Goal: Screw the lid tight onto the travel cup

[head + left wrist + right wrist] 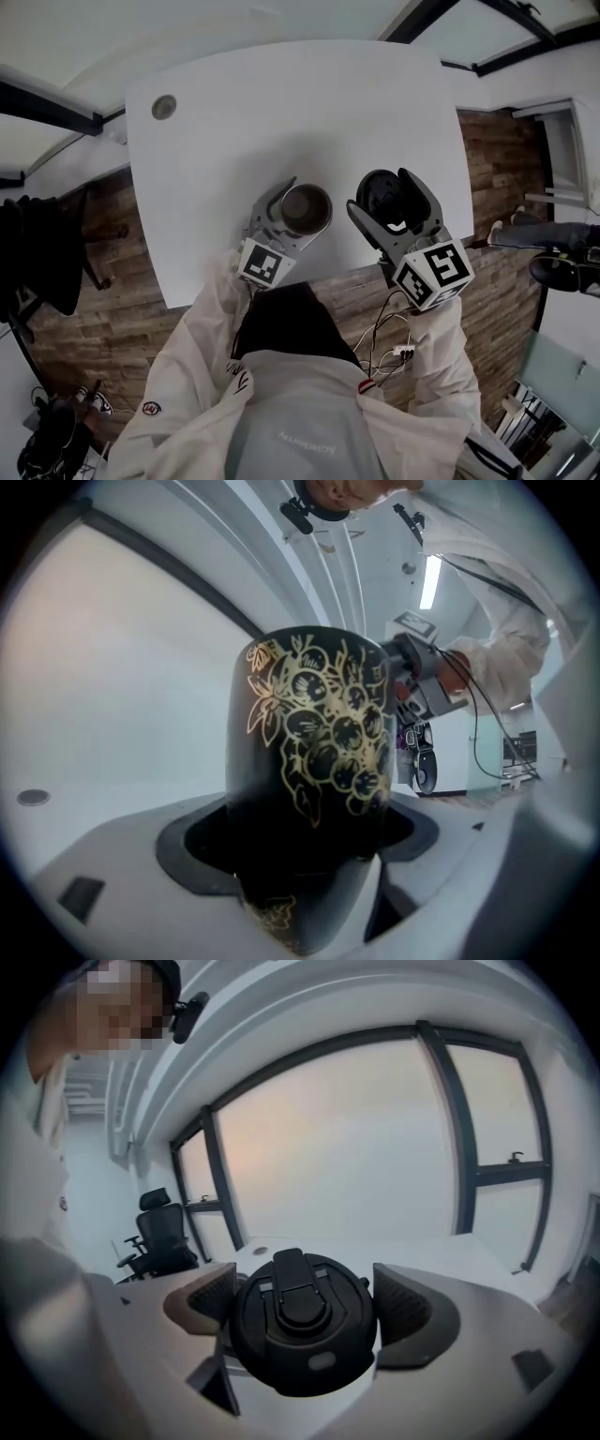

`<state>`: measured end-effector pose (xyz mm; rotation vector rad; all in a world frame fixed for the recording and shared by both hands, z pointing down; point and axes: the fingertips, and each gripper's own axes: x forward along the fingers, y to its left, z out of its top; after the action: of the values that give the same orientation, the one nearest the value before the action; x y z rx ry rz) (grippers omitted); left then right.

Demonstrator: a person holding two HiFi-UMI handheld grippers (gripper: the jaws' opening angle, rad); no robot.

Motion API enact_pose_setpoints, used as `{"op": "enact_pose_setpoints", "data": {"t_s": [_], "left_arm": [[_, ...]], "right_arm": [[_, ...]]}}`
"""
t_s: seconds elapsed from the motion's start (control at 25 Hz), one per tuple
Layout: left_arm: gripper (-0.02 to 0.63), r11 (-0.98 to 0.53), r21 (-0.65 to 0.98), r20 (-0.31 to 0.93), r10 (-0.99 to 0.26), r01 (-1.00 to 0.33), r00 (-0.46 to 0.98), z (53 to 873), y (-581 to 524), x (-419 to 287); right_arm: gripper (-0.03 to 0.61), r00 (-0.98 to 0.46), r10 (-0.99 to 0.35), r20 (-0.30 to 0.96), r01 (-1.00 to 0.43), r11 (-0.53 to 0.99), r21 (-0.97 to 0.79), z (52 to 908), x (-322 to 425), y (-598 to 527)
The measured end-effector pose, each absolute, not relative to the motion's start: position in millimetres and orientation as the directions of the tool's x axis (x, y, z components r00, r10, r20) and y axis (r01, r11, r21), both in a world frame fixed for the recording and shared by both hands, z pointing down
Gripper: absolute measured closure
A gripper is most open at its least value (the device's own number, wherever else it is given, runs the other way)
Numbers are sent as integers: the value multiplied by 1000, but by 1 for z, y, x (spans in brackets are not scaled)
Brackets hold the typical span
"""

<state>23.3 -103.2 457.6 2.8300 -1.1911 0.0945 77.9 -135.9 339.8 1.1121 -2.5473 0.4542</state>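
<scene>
The travel cup (314, 752), black with a gold grape pattern, sits between the jaws of the left gripper (295, 211). The jaws stand wide and are clamped on the cup's lower body. This grip leaves the open mouth free and keeps the body from turning when the lid is screwed on. The mouth faces up toward the head view and has no lid on it. No view shows whether the cup's base rests on the white table (281, 94) or hangs just above it.

The lid (302, 1335) is just to the right of the cup, apart from it and not yet over the mouth. The right gripper (380, 190) holds it by the rim, with one pad on each side. The lid's flip-latch top faces back toward that gripper, so the threaded underside most likely points away along the jaws, ready to be presented to the mouth.

Judged step: align the lid over the cup, then seat and rotate it.

Beyond the cup, the table carries only a round cable grommet (164, 106), well apart at the far left. Loose cables (389, 333) hang on the near side of the cup, below the right gripper. An office chair (159, 1232) stands far off. Nothing lies between the lid and the cup.
</scene>
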Motion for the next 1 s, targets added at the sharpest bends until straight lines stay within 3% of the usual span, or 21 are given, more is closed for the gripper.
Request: {"op": "enact_pose_setpoints", "data": {"t_s": [0.2,0.44,1.0], "left_arm": [[204,-701,39,57,-710,-712,702,456,-102,21],[204,-720,23,53,-692,-694,720,457,-100,23],[206,-724,38,47,-687,-689,725,457,-95,13]], "right_arm": [[127,-773,-473,423,-571,809,-140,322,4,-113],[127,-776,-372,509,-450,892,-35,345,-41,-94],[127,-741,-368,562,-438,899,11,374,-59,-82]]}}
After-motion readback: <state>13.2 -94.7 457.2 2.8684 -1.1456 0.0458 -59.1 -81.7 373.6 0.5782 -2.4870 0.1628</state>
